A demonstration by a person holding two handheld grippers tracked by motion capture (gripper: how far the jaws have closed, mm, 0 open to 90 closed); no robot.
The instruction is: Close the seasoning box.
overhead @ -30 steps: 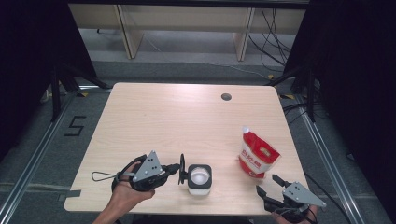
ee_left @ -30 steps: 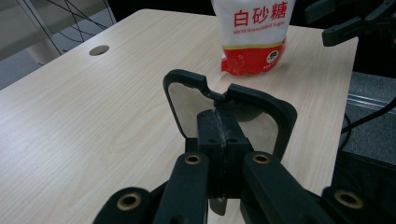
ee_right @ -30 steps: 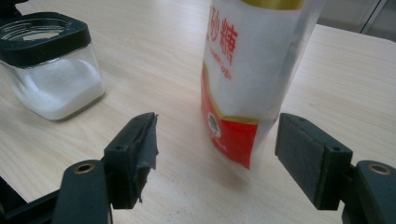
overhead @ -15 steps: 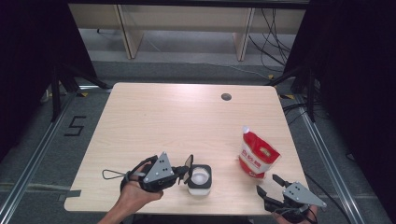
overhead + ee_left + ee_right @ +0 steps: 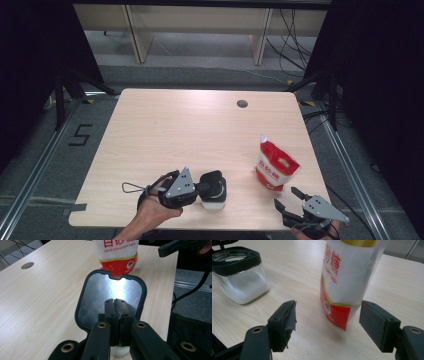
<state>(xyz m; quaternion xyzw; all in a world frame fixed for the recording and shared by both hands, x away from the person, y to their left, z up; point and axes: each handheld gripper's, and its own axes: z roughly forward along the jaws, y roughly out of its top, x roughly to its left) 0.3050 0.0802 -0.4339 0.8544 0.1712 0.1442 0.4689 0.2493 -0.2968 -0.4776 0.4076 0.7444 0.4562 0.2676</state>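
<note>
The left gripper fingers are pressed together on the jar lid, near the surface's front edge; the right fingers are spread near the sugar bag. A slipped lid could tip the jar.

The left gripper is seen with its two black jaws pressed together against the dark-rimmed lid of a container. Beyond the lid, a red-and-white sugar pouch is stood near the table's far edge. The other gripper is glimpsed at the top right corner, past that edge.
</note>
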